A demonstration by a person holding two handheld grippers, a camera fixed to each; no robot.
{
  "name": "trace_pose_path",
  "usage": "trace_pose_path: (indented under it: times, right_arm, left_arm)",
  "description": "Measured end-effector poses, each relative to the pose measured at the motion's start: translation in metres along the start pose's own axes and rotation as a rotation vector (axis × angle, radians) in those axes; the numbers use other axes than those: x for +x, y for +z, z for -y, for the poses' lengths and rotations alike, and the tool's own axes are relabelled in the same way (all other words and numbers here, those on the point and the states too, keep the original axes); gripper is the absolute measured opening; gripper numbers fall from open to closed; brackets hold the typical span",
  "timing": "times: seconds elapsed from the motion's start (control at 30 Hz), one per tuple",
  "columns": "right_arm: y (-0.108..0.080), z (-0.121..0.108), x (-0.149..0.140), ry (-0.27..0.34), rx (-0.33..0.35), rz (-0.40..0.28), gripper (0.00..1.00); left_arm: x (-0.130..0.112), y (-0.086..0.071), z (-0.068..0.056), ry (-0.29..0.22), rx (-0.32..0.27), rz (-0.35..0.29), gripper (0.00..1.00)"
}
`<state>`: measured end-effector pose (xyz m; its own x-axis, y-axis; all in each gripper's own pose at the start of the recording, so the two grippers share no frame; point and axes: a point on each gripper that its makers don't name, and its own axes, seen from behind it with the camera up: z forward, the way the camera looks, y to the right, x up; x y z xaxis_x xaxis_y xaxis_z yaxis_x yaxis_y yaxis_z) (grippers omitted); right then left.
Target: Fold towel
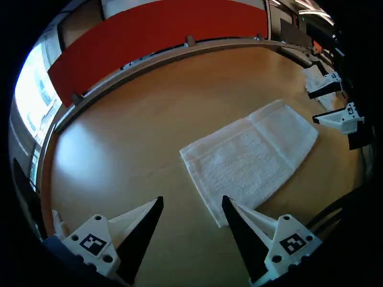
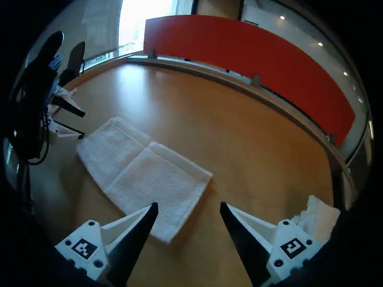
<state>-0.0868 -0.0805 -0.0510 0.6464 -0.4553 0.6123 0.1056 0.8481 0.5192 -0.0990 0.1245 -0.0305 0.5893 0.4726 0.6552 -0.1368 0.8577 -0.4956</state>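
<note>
A white towel [image 1: 249,158] lies folded flat on the wooden table [image 1: 143,143], with a fold line across it. My left gripper [image 1: 191,201] hovers open just short of the towel's near corner, holding nothing. In the left gripper view, my right gripper [image 1: 314,105] stands open at the towel's far end. From the right gripper view the same towel [image 2: 143,172] lies ahead and to the left of my open, empty right gripper [image 2: 188,205]. The left gripper [image 2: 82,125] is seen open at the towel's opposite end, held by a dark-sleeved hand [image 2: 28,119].
A red partition panel [image 2: 249,52] runs along the table's far edge. A second crumpled white cloth [image 2: 318,217] lies by my right finger, also visible as the white cloth [image 1: 313,79] behind the right gripper. Bare wood [image 2: 230,129] stretches beyond the towel.
</note>
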Motion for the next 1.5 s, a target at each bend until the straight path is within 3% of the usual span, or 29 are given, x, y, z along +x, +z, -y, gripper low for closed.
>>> trace_pose_path:
  times: [0.47, 0.87, 1.5]
  right_arm:
    - [-0.022, 0.011, -0.016, 0.005, 0.001, 0.002, 1.0]
    - [-0.023, 0.016, -0.019, -0.006, 0.022, 0.001, 1.0]
    - [-0.011, 0.026, -0.02, -0.102, 0.107, 0.013, 1.0]
  left_arm:
    - [-0.021, -0.019, -0.012, -0.054, -0.006, 0.009, 0.91]
    - [-0.033, -0.028, -0.013, -0.078, 0.006, 0.014, 0.91]
    - [-0.071, -0.065, -0.011, -0.226, 0.073, 0.015, 0.91]
